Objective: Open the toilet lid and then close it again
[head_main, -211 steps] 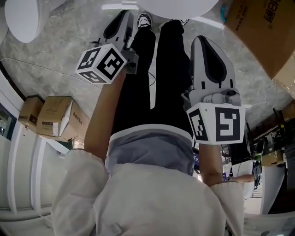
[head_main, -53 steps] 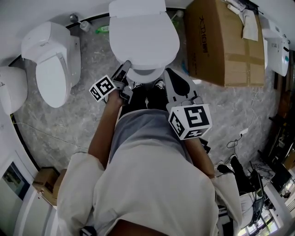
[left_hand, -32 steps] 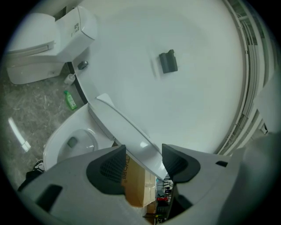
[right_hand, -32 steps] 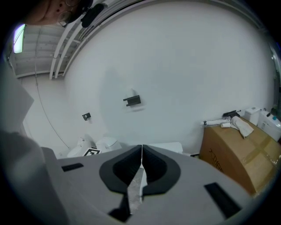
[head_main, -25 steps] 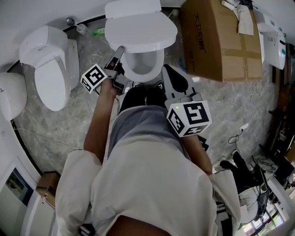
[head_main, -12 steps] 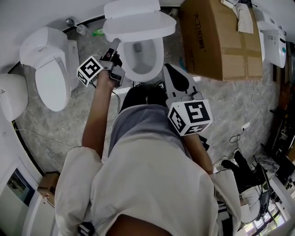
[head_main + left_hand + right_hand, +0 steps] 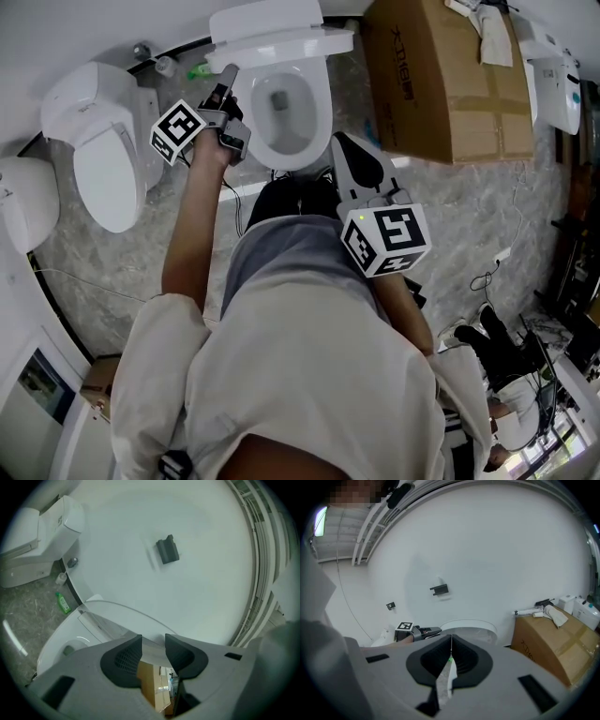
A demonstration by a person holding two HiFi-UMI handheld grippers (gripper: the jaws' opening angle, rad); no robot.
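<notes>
Head view: grips raised toilet lid (image 7: 291, 42) with left gripper (image 7: 228, 73), fingers (image 7: 124, 660) just closed on its edge; holds right gripper (image 7: 342, 142) fingers pressed together, empty.

- Head view: bright, flat, diffuse light from above. No hard shadows. Sharp, no motion blur, with wide-angle bend at the frame edges.
- toilet lid (image 7: 281, 44) at the left gripper (image 7: 228, 77) tips: white, near clipped, little surface detail.
- Left gripper view: heavy fisheye, black vignette in the corners. The wall (image 7: 197, 531) ahead of the jaws is evenly lit with a cool grey cast, and the lines right of the jaws bow hard.
- Right gripper view: same fisheye and vignette. A bright patch (image 7: 320, 520) glares far up-left of the right gripper (image 7: 451, 649). The gripper body in the foreground is dimmer and slightly soft.
</notes>
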